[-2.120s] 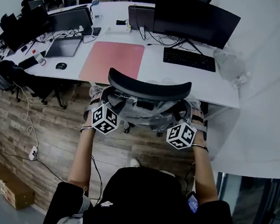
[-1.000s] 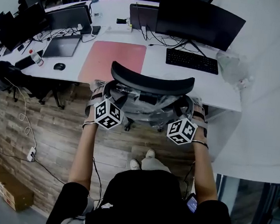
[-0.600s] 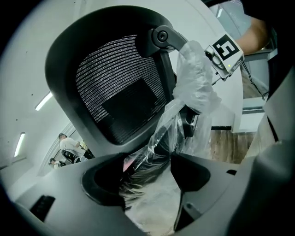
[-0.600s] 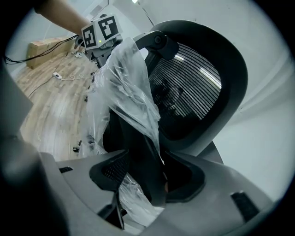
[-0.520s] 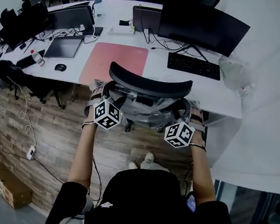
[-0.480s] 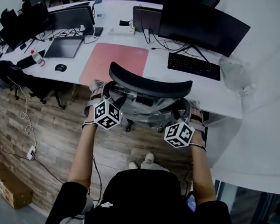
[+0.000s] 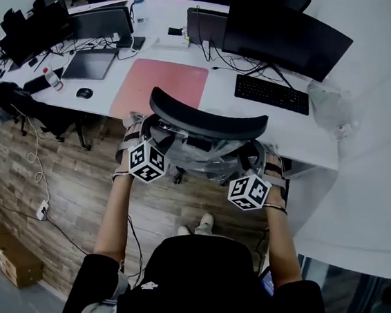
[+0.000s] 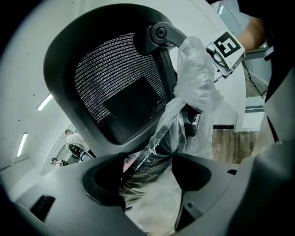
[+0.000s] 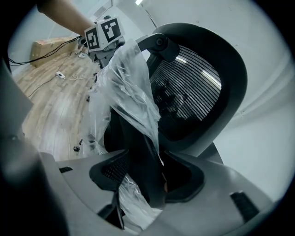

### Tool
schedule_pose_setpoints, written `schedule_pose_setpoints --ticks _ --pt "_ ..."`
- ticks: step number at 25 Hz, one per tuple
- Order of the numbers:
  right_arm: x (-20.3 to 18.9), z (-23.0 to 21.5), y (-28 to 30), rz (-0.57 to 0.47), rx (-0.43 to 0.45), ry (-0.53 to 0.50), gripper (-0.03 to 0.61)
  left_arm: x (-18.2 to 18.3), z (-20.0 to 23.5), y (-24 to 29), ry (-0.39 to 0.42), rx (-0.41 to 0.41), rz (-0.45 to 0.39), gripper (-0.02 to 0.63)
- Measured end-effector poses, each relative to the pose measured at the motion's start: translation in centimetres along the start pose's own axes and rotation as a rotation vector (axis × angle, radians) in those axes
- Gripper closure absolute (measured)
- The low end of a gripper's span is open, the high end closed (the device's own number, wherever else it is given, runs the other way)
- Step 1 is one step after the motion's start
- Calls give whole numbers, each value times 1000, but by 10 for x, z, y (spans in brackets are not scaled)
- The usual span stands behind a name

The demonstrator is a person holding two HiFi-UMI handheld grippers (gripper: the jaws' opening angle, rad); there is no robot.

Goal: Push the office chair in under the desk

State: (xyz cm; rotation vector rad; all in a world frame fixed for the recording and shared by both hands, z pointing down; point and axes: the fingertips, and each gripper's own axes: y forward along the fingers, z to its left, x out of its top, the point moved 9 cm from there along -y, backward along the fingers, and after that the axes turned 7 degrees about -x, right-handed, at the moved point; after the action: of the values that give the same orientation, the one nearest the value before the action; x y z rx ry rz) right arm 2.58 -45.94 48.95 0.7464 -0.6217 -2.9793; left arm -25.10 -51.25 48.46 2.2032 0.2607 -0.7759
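The left gripper [image 8: 150,175] has its jaws spread wide and they have just been opening further. A clear-plastic-wrapped dark strut of the black mesh-backed office chair [image 7: 206,122] passes between them. The crinkled clear plastic wrap [image 8: 196,83] fills most of the gap and brushes both jaws without being squeezed.

The right gripper [image 9: 140,177] also has its jaws standing well apart. The black strut on the chair's other side runs up between them and lies against the right-hand jaw. Loose plastic fills the gap on the left-hand side.

In the head view, each gripper sits on one side of the chair's back, the left gripper at the left side and the right gripper at the right.

The chair stands upright on the wood-plank floor [image 7: 75,181] with its back towards the person and its front facing the far side. Its curved black headrest runs left to right, parallel to the near edge of the white worktop [image 7: 302,136], and overlaps that edge in the head view.

The chair is in front of the gap between the pink desk mat [image 7: 162,86] on its far left and the black keyboard [image 7: 272,94] on its far right. A large black monitor [image 7: 285,33] stands farther back.
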Motion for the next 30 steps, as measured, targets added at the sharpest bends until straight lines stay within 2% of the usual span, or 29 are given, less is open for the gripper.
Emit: schedule_pose_setpoints --ticks 12,19,22,25,28,30 --pt "-3 2 2 -24 16 -15 342 0 -6 1 -23 14 29 279" --pt "0 -2 -3 -35 32 8 345 4 -5 -12 -76 14 34 281" --pt "4 -7 -10 -61 22 49 380 5 -6 -23 -104 27 7 281" --pt "8 -8 -18 -88 0 79 425 6 -10 -36 -180 37 -56 292" --pt "13 -12 -25 -118 -9 148 464 8 -15 -49 -219 62 -96 329" --pt "16 -15 -30 -135 -5 193 476 12 -19 -55 -238 79 -116 376"
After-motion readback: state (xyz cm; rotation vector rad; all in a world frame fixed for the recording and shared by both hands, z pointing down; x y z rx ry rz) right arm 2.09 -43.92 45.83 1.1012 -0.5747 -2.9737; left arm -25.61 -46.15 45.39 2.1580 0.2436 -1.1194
